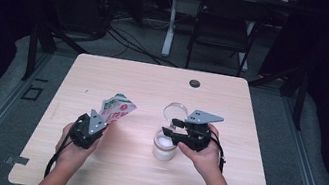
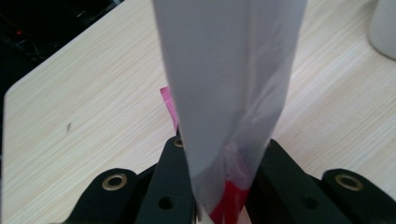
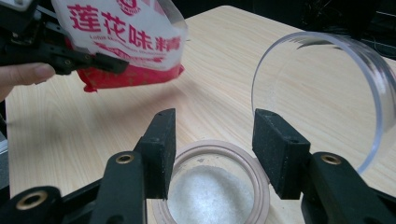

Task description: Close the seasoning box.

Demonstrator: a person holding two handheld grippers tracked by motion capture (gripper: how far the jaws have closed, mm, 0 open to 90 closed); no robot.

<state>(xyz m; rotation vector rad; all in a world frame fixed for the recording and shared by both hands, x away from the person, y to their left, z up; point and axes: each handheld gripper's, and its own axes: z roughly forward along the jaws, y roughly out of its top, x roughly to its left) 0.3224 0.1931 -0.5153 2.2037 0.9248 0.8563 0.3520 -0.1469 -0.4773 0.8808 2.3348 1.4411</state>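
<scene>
My left gripper [image 1: 98,119] is shut on the bottom of a white and red seasoning bag [image 1: 118,107] and holds it tilted above the table, left of centre. In the left gripper view the bag's silver back [image 2: 229,84] rises from between the jaws of my left gripper [image 2: 219,154]. My right gripper [image 1: 172,127] stands open just over a small glass jar [image 1: 164,148]. The jar's rim [image 3: 262,186] rings white powder. Its clear hinged lid [image 3: 327,93] stands up to the right of my right gripper [image 3: 215,135]. The bag [image 3: 126,37] hangs at the upper left.
The light wooden table [image 1: 153,85] has bare room at the back and at both sides. A small black round thing [image 1: 195,83] lies near its far edge. A dark folding chair [image 1: 224,26] stands on the floor beyond the table.
</scene>
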